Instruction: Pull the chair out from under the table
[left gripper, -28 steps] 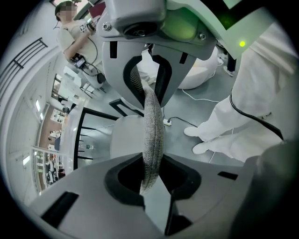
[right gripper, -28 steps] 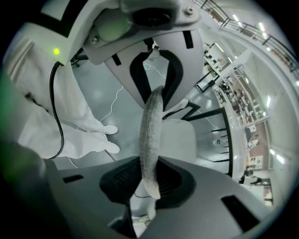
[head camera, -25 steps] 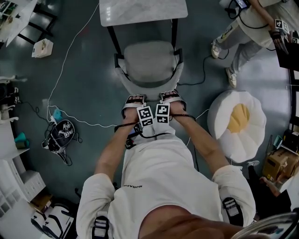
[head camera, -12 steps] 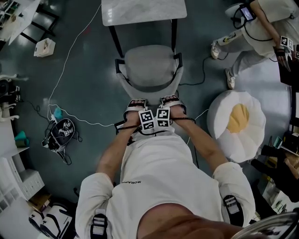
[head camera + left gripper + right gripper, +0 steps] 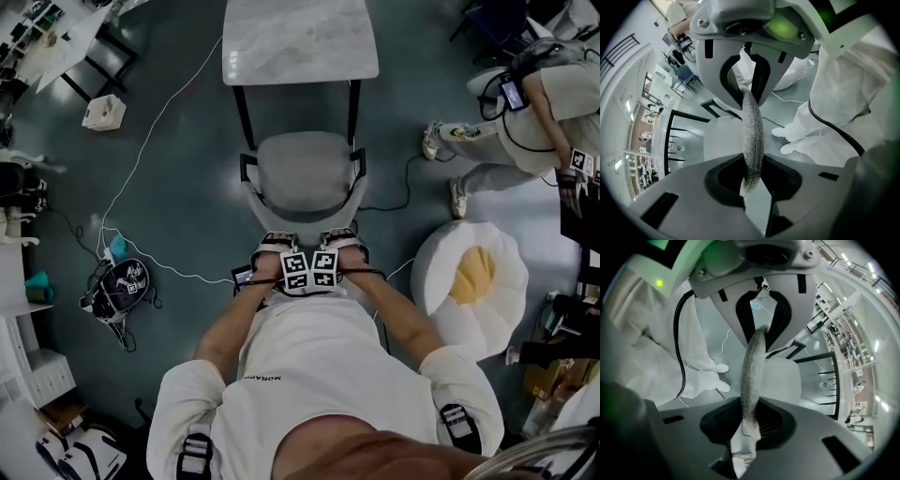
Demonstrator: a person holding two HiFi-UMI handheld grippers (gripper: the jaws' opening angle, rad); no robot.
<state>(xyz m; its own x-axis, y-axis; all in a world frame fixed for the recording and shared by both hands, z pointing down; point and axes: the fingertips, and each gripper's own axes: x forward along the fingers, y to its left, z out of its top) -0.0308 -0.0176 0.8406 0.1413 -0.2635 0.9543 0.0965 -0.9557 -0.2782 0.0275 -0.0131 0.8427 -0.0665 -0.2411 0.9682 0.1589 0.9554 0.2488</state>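
Head view: fingers of left gripper and right gripper clamp the chair by its padded backrest; stiff, probably light, should slide.

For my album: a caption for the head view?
Left gripper and right gripper clamp the chair by its backrest, near the table.

white T-shirt, grey grippers, checkered marker cubes, black cable

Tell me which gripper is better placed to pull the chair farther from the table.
Neither leads: the left gripper and right gripper are both shut on the chair's backrest, side by side at its middle. Pull with both.
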